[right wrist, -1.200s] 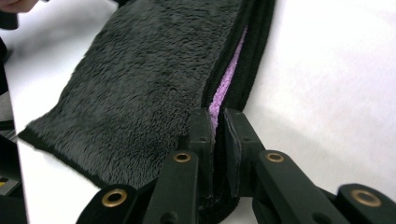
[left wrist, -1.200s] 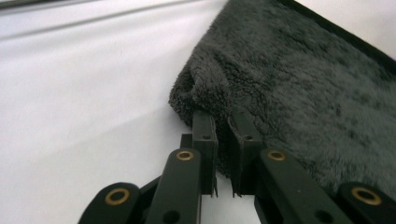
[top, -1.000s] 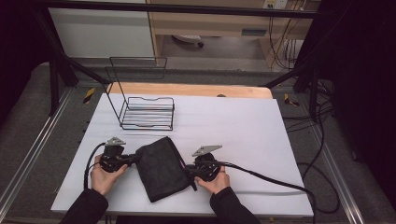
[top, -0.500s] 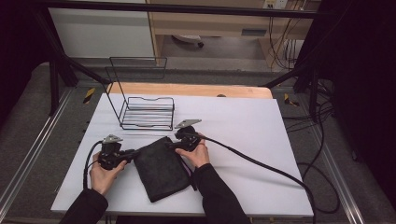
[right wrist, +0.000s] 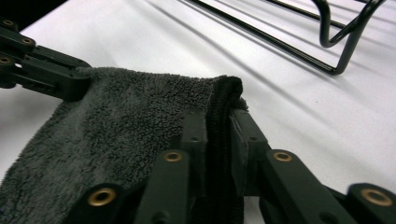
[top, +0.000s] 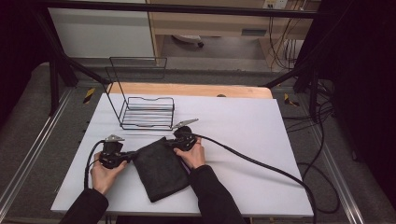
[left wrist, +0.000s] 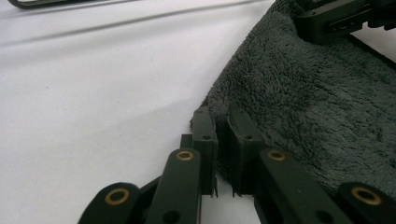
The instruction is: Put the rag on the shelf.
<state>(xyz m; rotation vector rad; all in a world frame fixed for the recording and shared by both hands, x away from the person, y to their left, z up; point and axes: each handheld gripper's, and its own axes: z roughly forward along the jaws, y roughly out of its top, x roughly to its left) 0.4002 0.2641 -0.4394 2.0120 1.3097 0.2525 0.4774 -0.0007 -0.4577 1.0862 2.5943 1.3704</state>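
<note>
Now pinching dark towel [top: 159, 169] corners nearest wire rack [top: 147, 112]: left gripper [top: 125, 157] clamping one, right gripper [top: 173, 143] just closing on another.

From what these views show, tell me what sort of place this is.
Probably a lab recording bench: a white table framed by black rails, loose cables along the floor, and handheld grippers folding a dark towel.

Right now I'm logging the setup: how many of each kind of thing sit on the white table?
Towel: 1
Wire rack: 1
Claws: 2, left claw and right claw, each shut on a towel corner
Total: 4
</note>
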